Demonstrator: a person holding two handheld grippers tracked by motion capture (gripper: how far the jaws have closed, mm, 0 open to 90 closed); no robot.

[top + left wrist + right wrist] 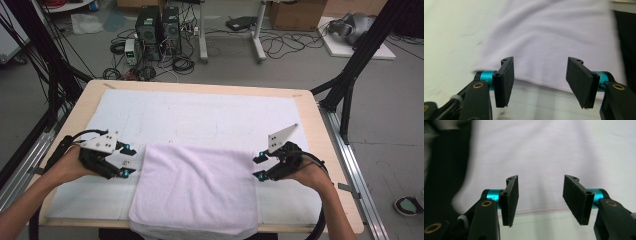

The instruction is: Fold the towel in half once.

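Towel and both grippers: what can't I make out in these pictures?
- Towel: its near edge hangs over the table front, cut off by the high view's bottom edge.
- Towel's far side in the left gripper view: blurred.
- Dark area beside the towel in the right gripper view: blurred, unidentifiable.
- Left gripper and right gripper: open, nothing between the pads.

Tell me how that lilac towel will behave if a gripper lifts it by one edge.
Probably floppy: the towel lies flat and its near edge droops over the table rim. Likely light, so a one-edge lift would drag and fold it. Its soft weave should grip the left gripper pads without slipping.
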